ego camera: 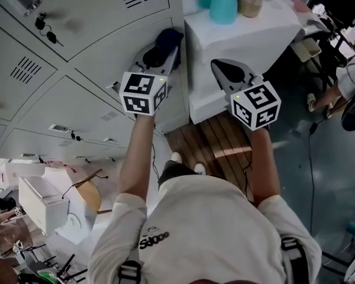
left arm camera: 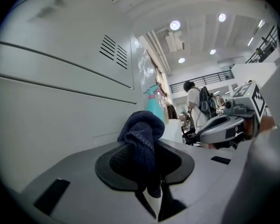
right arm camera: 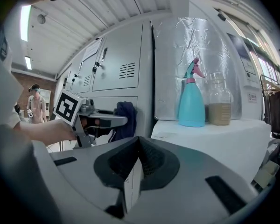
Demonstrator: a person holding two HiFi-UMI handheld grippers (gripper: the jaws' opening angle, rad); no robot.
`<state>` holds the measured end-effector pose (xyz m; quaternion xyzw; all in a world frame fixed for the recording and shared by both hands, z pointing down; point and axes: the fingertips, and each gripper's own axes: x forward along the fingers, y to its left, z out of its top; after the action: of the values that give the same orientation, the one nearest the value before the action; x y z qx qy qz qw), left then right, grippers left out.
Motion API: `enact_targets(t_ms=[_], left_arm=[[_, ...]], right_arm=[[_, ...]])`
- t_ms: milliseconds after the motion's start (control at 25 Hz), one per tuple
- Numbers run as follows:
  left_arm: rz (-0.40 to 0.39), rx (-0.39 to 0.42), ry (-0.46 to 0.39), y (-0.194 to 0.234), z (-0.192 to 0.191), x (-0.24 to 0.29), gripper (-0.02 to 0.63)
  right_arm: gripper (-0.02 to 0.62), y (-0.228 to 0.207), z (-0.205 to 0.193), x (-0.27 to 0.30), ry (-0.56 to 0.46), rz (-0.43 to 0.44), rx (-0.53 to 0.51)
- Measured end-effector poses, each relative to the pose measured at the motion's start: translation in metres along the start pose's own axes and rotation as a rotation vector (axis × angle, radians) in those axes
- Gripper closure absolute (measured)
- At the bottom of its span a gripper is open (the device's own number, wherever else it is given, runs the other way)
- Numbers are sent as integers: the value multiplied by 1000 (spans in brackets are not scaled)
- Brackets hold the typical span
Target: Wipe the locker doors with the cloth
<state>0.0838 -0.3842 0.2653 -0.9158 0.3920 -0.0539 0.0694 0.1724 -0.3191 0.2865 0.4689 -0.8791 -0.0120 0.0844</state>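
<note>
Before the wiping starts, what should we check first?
1. Cloth gripped in the left gripper: ok, jaws shut on it.
2. Right gripper out of the way: ok, shut, empty, beside the left one.
3. Cloth pressed against the locker door: cannot tell.
4. Spray bottle clear of the doors: ok, standing on the white table.
5. Keys hanging from one door: not ok, the cloth might snag them.

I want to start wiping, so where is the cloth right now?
In the head view the cloth is left of centre, clamped in the left gripper, close to the locker doors and left of the table with the spray bottle.
</note>
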Motion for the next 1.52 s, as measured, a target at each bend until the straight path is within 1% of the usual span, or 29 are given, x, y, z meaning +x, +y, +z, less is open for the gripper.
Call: enact_targets(t_ms=[120, 240, 560, 760, 840, 920, 1000, 1120, 1320, 1400, 1520], left_arm=[[31, -12, 22, 13, -11, -21, 497], [89, -19, 38, 31, -19, -48, 497], [299, -65, 81, 84, -51, -133, 497], [435, -92, 99, 116, -69, -185, 497], [472, -114, 107, 124, -78, -199, 497], [471, -125, 124, 125, -86, -203, 497], [443, -118, 140, 120, -89, -195, 497], [391, -106, 140, 109, -89, -176, 497], [303, -86, 124, 87, -86, -136, 497], [259, -81, 118, 75, -86, -115, 499], [199, -80, 101, 53, -86, -82, 500]], right_arm=[[597, 14, 8, 7, -17, 19, -15], [597, 33, 15, 19, -37, 59, -35], [597, 94, 32, 62, -75, 219, -62], [597, 126, 33, 80, -89, 284, -81], [597, 133, 29, 84, -85, 299, -82], [597, 133, 24, 86, -76, 303, -77], [597, 129, 19, 87, -69, 294, -68], [597, 117, 13, 83, -59, 268, -60], [597, 83, 0, 69, -36, 190, -35], [597, 71, -6, 62, -28, 159, -17], [597, 56, -17, 48, -5, 121, -19]])
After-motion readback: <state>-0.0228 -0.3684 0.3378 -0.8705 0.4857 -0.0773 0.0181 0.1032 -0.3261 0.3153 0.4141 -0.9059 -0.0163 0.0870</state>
